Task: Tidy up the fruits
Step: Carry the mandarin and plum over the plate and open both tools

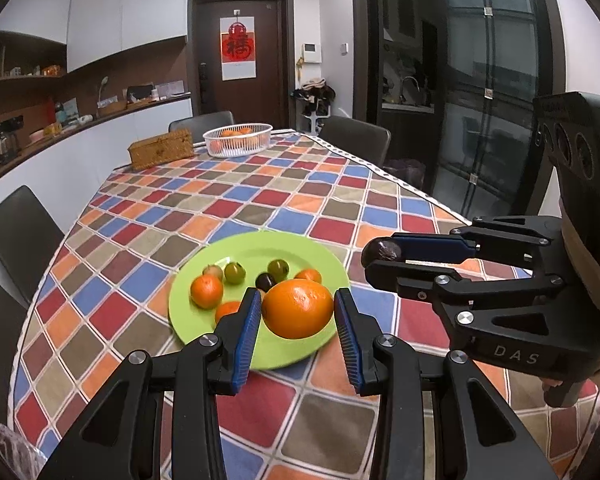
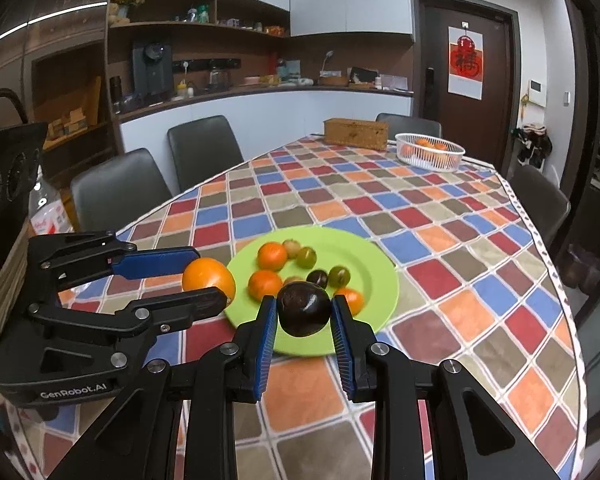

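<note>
The left gripper (image 1: 296, 312) is clamped on a large orange (image 1: 298, 308), held above the near edge of the green plate (image 1: 196, 320), while the right gripper (image 2: 304, 312) is closed tight on a dark plum (image 2: 303, 309) over that same near edge. On the plate lie small oranges (image 1: 206, 290), green fruits (image 1: 235, 272) and another dark fruit (image 1: 265, 281). Far beyond the plate, at the table's other end, a white basket (image 1: 238, 145) holds more oranges beside a wicker box (image 1: 161, 153).
</note>
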The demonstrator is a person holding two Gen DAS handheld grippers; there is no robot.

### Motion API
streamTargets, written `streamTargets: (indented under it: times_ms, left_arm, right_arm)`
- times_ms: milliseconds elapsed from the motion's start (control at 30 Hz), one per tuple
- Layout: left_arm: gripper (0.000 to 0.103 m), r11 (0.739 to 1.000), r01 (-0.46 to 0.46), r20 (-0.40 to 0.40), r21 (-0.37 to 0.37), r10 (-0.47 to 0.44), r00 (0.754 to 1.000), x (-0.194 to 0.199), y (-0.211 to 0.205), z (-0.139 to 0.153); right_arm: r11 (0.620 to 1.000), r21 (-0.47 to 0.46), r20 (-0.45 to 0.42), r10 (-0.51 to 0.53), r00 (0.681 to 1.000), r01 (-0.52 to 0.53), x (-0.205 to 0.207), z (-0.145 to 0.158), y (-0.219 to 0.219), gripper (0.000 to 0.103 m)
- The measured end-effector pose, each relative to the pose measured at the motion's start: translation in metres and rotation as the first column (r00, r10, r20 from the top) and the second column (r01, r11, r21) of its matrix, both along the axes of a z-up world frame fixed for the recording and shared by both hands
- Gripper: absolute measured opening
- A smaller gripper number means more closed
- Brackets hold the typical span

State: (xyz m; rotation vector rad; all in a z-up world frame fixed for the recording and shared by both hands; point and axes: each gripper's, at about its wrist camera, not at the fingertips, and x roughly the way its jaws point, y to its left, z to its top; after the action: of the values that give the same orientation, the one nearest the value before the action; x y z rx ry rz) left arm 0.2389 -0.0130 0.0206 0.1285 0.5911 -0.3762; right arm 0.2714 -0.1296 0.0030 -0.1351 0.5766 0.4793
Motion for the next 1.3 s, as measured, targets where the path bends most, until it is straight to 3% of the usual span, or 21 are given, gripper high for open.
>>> streamTargets:
  times_ms: [600, 967, 1300]
  left_arm:
    - [0.037, 0.997, -0.046, -0.065, -0.062, 0.042, 0.997, 0.083, 0.001, -0.004]
    - [0.037, 0.991, -0.094, -0.176, -0.093, 0.077, 0.981, 0.145, 0.0, -0.03]
    - [0.037, 0.993, -0.112, -0.237, -0.039, 0.1, 0.966, 0.184, -0.007, -0.052]
  right_arm:
    - [0.997, 0.0, -0.015, -0.072, 0.997, 0.072, 0.064, -0.002, -0.002, 0.029]
    - [0.993, 0.019, -0.128, -0.117, 0.985, 0.12, 0.114, -0.028, -0.006, 0.029]
    - [0.99, -0.01, -0.167, -0.14, 0.976, 0.14, 0.139, -0.049, -0.002, 0.029]
